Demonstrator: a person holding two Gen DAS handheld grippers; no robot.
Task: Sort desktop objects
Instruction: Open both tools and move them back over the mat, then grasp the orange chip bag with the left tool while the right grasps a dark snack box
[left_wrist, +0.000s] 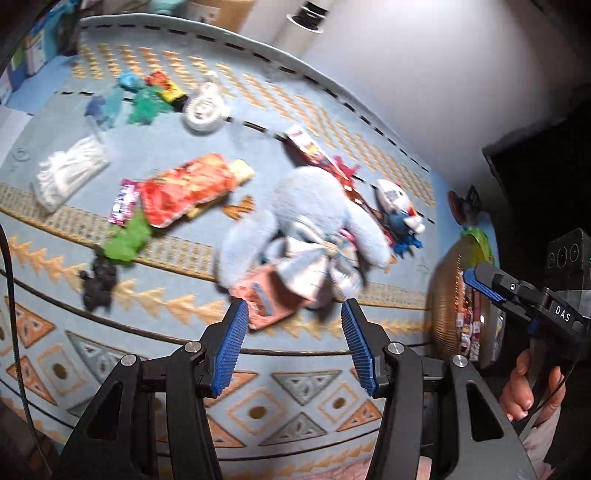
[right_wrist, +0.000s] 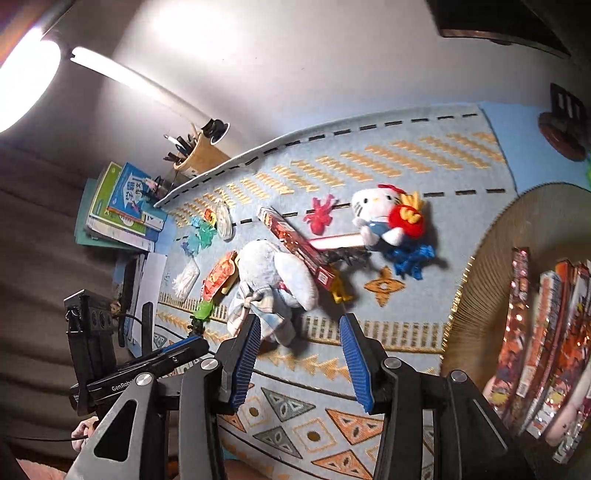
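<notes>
Black right gripper (left_wrist: 476, 280) marked "DAS"; left "GenRob".

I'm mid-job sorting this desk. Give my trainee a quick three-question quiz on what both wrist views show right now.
1. True or false: the left claw is clamped on the grey plush rabbit.
2. What already lies in the woven basket: A) snack packets, B) toy bugs, C) pens?
3. Which toy lies just left of the white cat plush in the right wrist view?

Key:
1. False; both claws stand open and empty.
2. A
3. The red toy bug.
</notes>
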